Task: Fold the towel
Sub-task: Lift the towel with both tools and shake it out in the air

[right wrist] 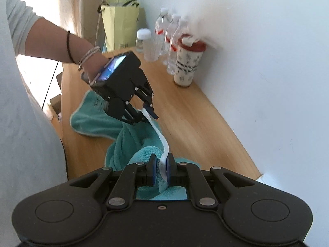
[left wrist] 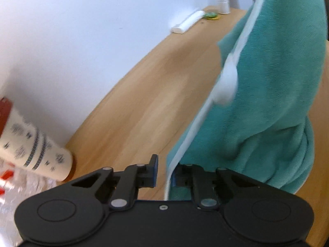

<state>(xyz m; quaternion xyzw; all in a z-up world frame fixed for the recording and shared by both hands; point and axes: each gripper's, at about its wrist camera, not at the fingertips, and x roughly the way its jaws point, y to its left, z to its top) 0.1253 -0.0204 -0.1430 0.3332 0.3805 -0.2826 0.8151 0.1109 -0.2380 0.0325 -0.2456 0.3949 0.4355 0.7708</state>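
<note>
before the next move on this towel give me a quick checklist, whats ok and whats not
1. Right tongs clamped on the towel's white trim: ok, pads pinch it.
2. Left tongs gripping the same trim: cannot tell; the trim runs between the pads, but a gap shows on one side in the left wrist view.
3. Trim between the two tongs untwisted: not ok, it curves and sags.
4. Teal towel lying flat: not ok, it is bunched, partly lifted off the wooden table.
5. Space beside the towel for folding: ok, bare wood there.
6. Patterned cup and water bottles clear of the towel: ok, against the wall.
</note>
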